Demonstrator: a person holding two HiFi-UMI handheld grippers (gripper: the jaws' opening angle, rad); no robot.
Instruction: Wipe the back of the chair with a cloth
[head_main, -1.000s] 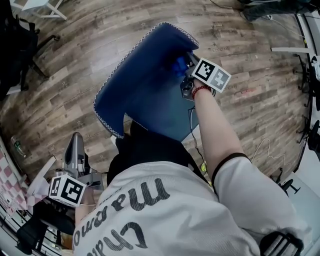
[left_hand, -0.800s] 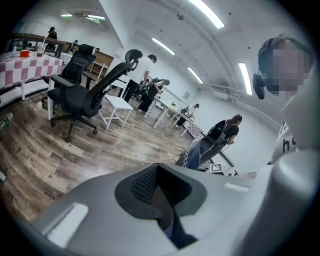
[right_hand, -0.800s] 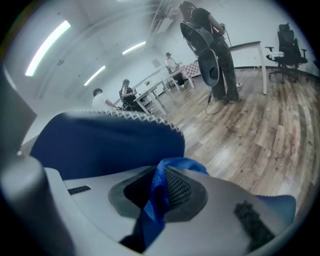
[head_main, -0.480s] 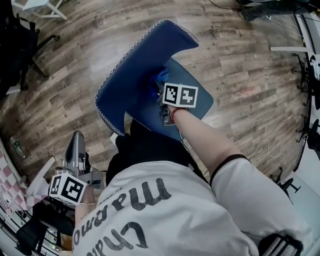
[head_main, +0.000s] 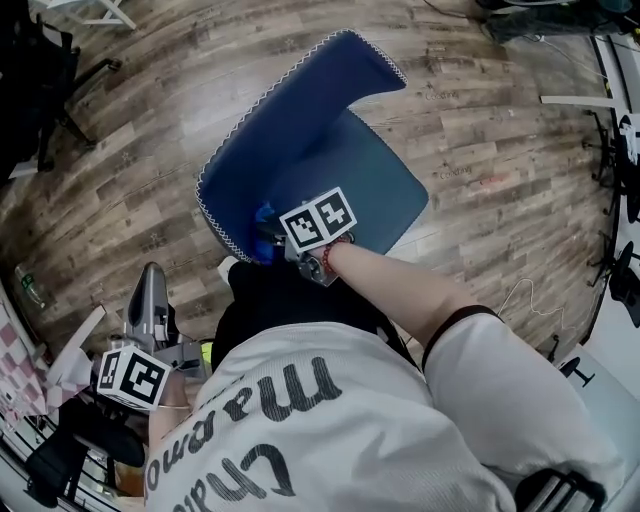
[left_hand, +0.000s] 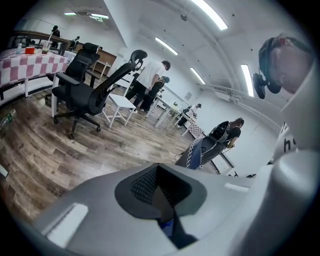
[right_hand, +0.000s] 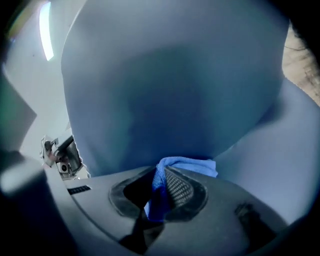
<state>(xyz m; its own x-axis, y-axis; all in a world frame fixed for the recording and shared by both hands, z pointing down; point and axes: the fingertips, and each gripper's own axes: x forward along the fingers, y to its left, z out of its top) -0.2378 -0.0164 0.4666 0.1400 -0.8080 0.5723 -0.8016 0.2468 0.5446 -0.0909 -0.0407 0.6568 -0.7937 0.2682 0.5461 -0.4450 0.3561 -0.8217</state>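
Note:
The blue chair's curved backrest (head_main: 290, 120) has white stitching along its edge and stands over the seat (head_main: 380, 190). My right gripper (head_main: 272, 238) is shut on a blue cloth (head_main: 263, 215) at the backrest's lower left edge, close to my body. In the right gripper view the cloth (right_hand: 187, 166) bunches out of the jaws of the right gripper (right_hand: 162, 187) and presses against the blue backrest (right_hand: 170, 80). My left gripper (head_main: 152, 280) hangs low at my left side, away from the chair. In its own view the left gripper (left_hand: 159, 192) is shut and the chair (left_hand: 196, 152) is far off.
A wood-look floor (head_main: 150, 160) surrounds the chair. A black office chair (left_hand: 85, 95), a checkered table (left_hand: 30, 60), white tables and several people stand further off. Cables (head_main: 520, 295) lie on the floor at the right, and a bottle (head_main: 28, 285) at the left.
My right gripper has carried the cloth from the backrest's upper right down and left across it to the lower left edge. The left gripper has stayed put.

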